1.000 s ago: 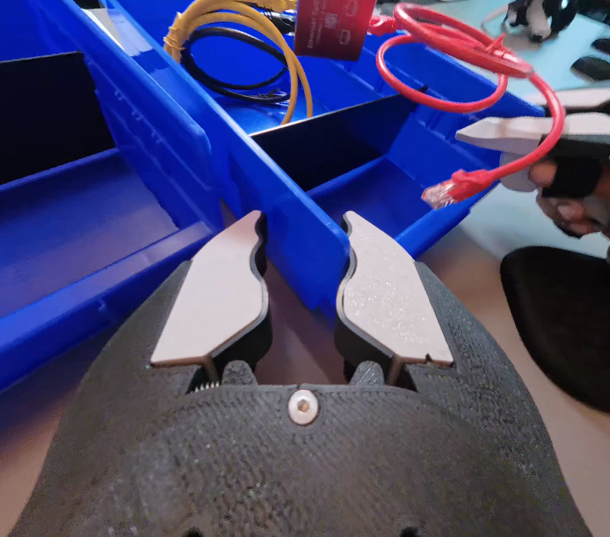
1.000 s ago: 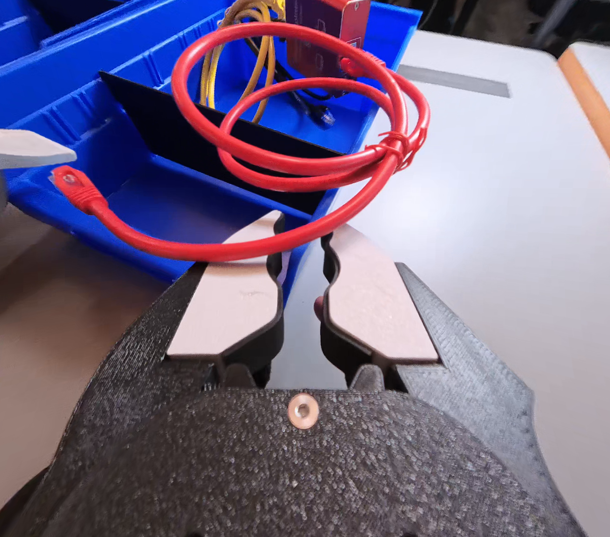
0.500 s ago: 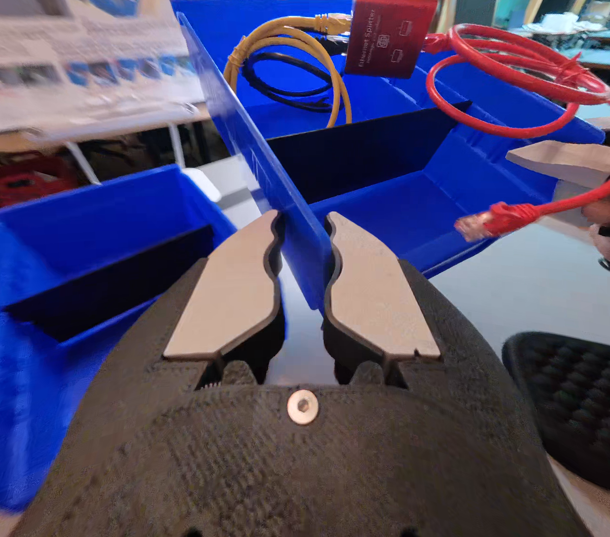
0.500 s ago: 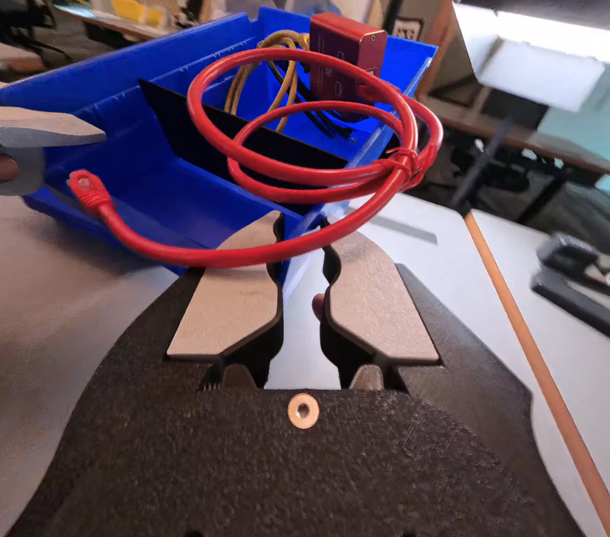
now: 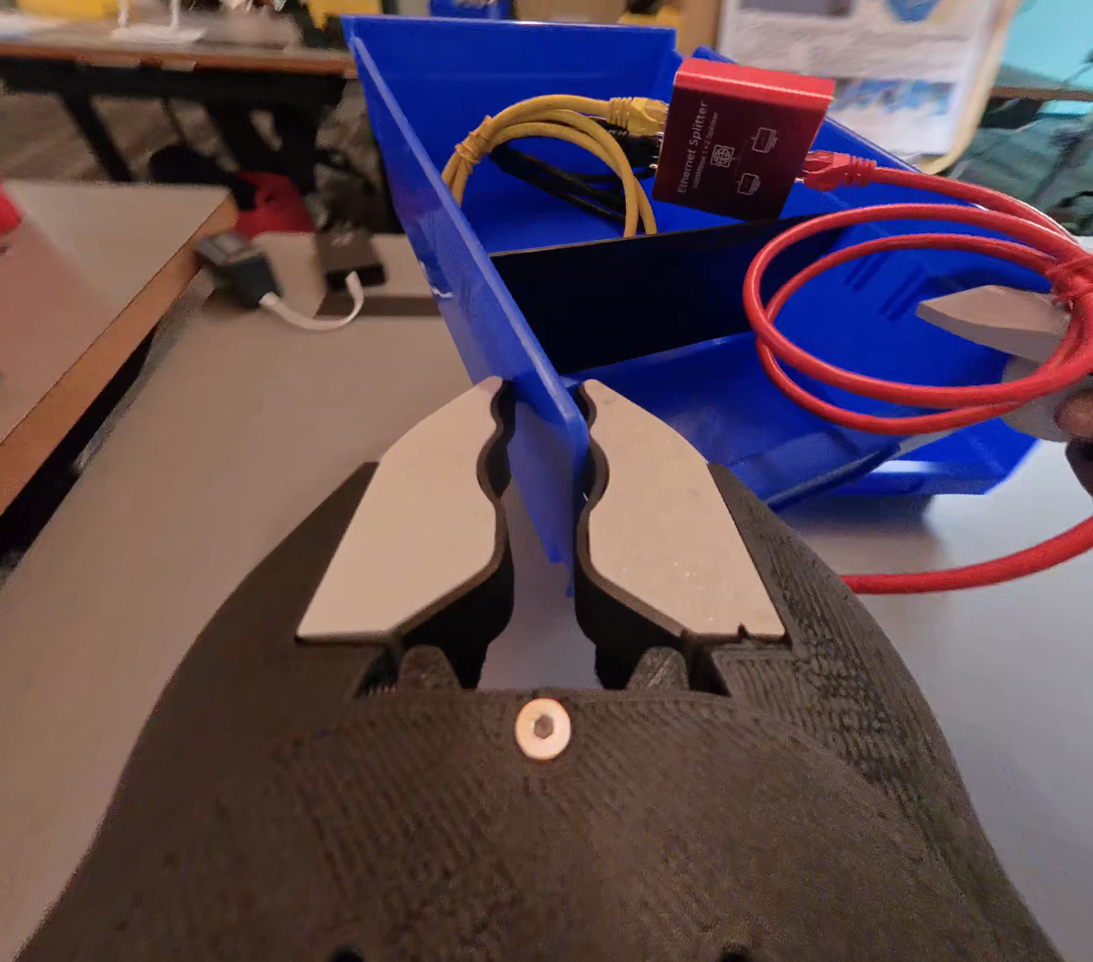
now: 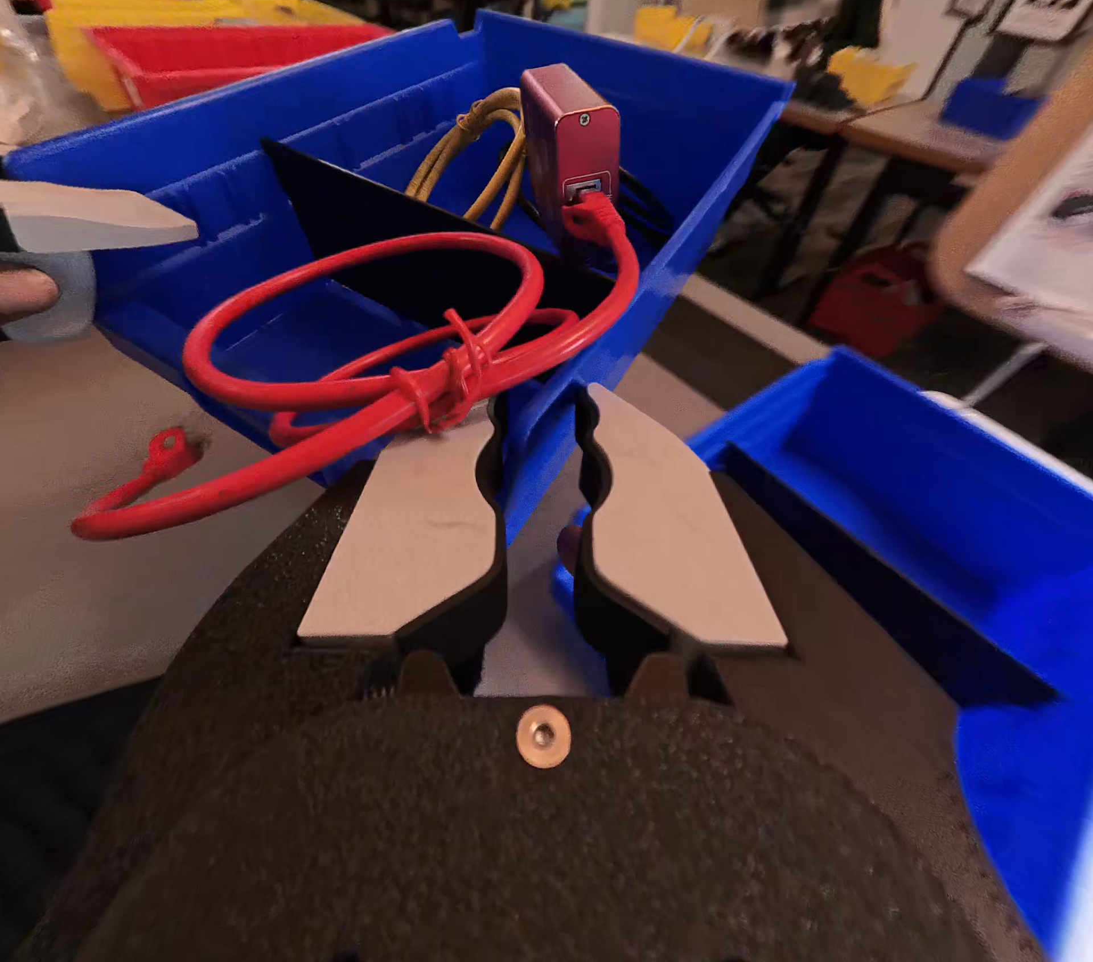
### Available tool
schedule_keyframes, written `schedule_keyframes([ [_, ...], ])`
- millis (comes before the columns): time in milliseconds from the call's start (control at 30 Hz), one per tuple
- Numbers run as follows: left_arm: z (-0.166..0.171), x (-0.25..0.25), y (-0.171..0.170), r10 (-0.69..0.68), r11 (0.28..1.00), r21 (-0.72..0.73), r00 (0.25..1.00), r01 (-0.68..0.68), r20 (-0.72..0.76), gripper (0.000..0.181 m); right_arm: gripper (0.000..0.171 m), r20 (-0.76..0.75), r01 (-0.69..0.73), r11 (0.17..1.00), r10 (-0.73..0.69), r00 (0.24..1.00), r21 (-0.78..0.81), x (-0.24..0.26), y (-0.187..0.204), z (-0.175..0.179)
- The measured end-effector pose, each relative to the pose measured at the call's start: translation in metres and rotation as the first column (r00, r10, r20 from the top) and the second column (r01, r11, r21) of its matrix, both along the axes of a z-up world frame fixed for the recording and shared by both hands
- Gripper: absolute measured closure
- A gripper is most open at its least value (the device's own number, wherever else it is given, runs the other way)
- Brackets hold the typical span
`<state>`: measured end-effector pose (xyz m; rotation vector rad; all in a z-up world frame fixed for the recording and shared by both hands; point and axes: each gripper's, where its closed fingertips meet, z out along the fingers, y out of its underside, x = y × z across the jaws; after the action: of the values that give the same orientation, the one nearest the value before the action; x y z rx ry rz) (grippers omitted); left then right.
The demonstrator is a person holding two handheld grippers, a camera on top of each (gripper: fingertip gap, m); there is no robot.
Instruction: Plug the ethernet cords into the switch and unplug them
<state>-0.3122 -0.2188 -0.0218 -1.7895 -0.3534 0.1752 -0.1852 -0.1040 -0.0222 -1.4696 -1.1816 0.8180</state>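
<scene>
We held a blue bin [image 5: 473,236] by two of its corners above a pale table [image 5: 248,401], one gripper on each side. The left gripper [image 5: 543,401] had its fingers [image 5: 426,508] closed narrow on the bin's near left wall, and the right gripper [image 6: 541,401] had its fingers [image 6: 656,525] pinched the same way on the opposite wall edge. Inside, behind a black divider [image 5: 621,295], a red switch box [image 5: 739,147] stood on edge in the rear compartment. A yellow cord [image 5: 550,129] and a black cord [image 5: 562,176] ran into its left side, both coiled in the bin. A red cord [image 6: 366,360] was plugged into the port on its other end; its tied coil hung over the front compartment, and its loose plug [image 6: 168,448] trailed outside the bin near the table. A second blue bin [image 6: 917,490] sat close on the right. We judged the box small, light and rigid, best gripped across its flat faces to steady it. The cords looked springy and light, so pulling them would drag the box; we judged the stiff plug boot [image 6: 591,218] beside the port the right place to take hold, not the cable
</scene>
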Motion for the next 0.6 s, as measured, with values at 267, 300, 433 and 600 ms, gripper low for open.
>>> schedule_keyframes([
  [267, -0.089, -0.065, -0.025, 0.089, 0.988, -0.133, 0.990, -0.074, 0.110, 0.163, 0.150, 0.175, -0.050, 0.991, 0.072, 0.982, -0.127, -0.071, -0.017, -0.102],
  [300, -0.100, -0.068, -0.022, 0.090, 0.987, -0.142, 0.988, -0.073, 0.122, 0.163, 0.149, 0.191, -0.045, 0.991, 0.069, 0.979, -0.128, -0.072, -0.015, -0.111],
  [433, -0.120, -0.072, -0.008, 0.113, 0.992, -0.075, 0.986, -0.105, 0.126, 0.164, 0.149, 0.302, -0.084, 0.992, 0.109, 0.947, -0.095, -0.064, -0.010, -0.133],
  [600, -0.122, -0.060, -0.003, -0.002, 0.991, -0.133, 0.998, 0.011, 0.067, 0.150, 0.129, 0.379, -0.244, 0.956, 0.288, 0.879, -0.161, 0.000, -0.013, -0.122],
])
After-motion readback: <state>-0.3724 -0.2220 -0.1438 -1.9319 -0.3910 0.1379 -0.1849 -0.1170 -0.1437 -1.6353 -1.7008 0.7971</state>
